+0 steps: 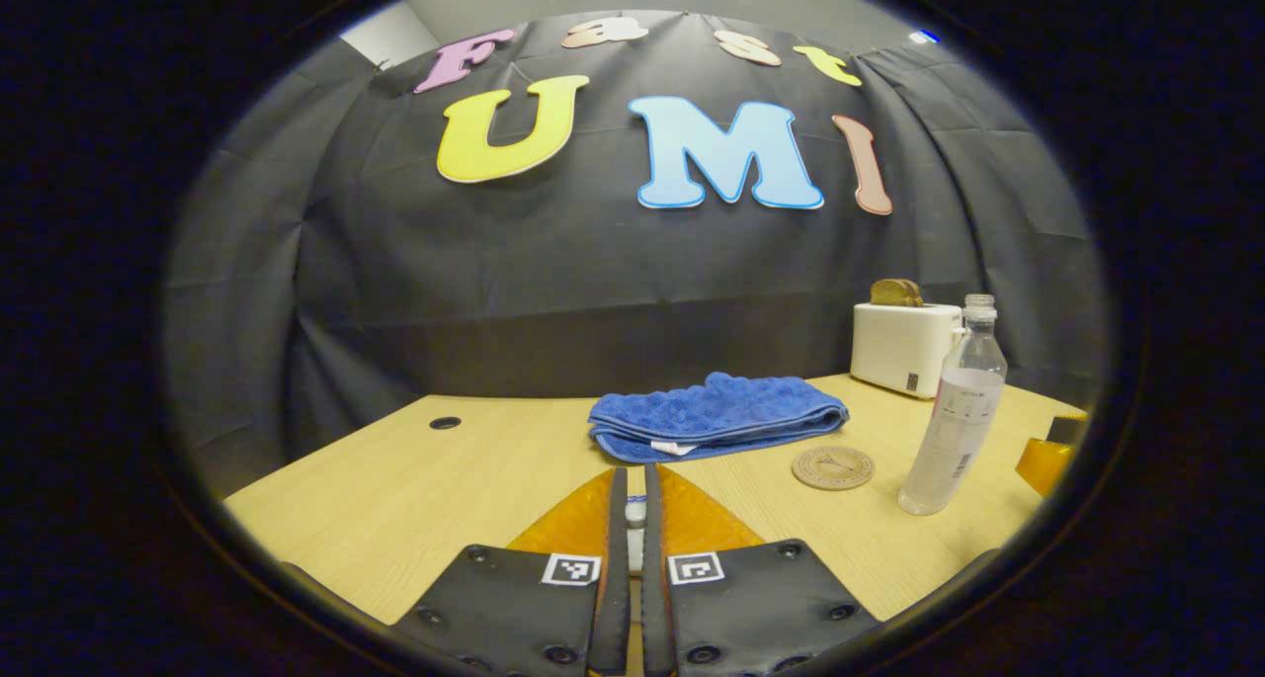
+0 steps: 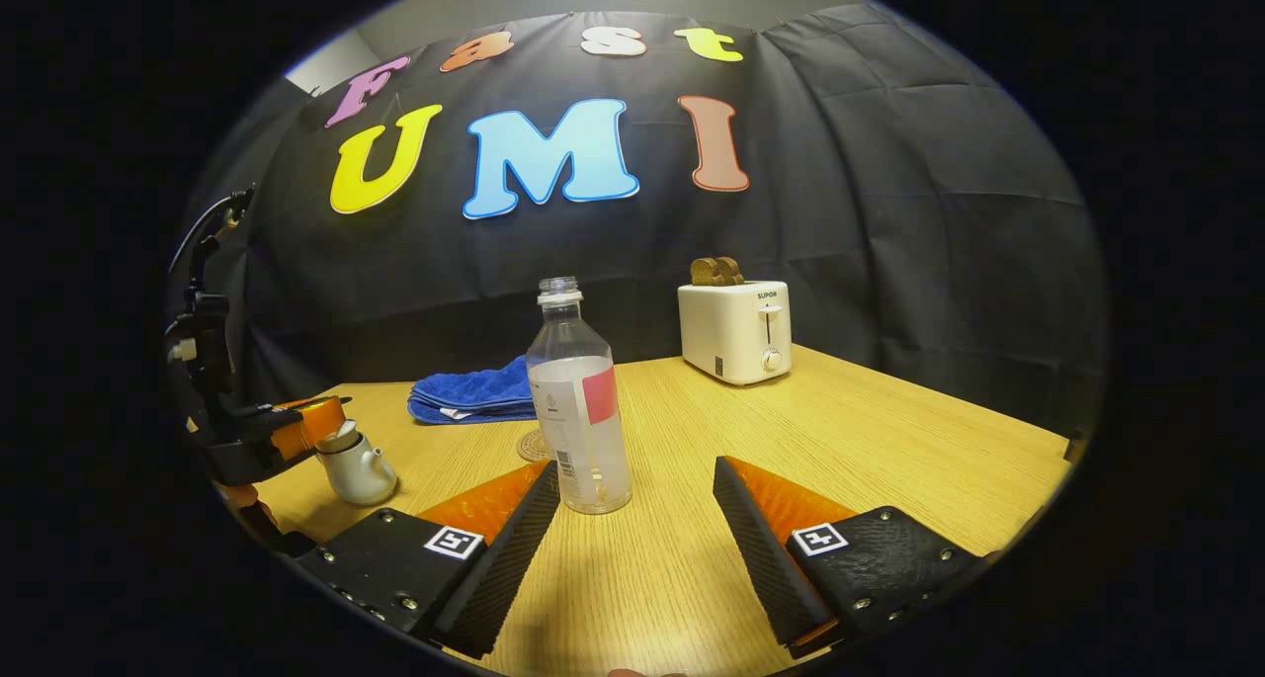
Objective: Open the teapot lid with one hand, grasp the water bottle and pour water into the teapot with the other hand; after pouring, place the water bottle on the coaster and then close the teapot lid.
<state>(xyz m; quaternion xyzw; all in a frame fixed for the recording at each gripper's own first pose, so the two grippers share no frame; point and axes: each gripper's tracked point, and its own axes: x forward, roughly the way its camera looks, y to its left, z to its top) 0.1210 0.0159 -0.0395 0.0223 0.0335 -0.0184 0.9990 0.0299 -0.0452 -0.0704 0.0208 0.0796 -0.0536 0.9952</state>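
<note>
Wide open, the right claw (image 2: 637,519) waits by the water bottle (image 2: 581,410) standing at twelve o'clock on the surface (image 2: 889,430); it looks light, smooth and slippery, so squeeze its middle, while the left claw (image 1: 635,519) pinches the teapot lid (image 1: 635,510).

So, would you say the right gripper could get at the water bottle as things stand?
Probably yes. The right gripper is open, and the water bottle stands upright on the table just ahead of its fingers, toward the left one, with nothing between.
</note>
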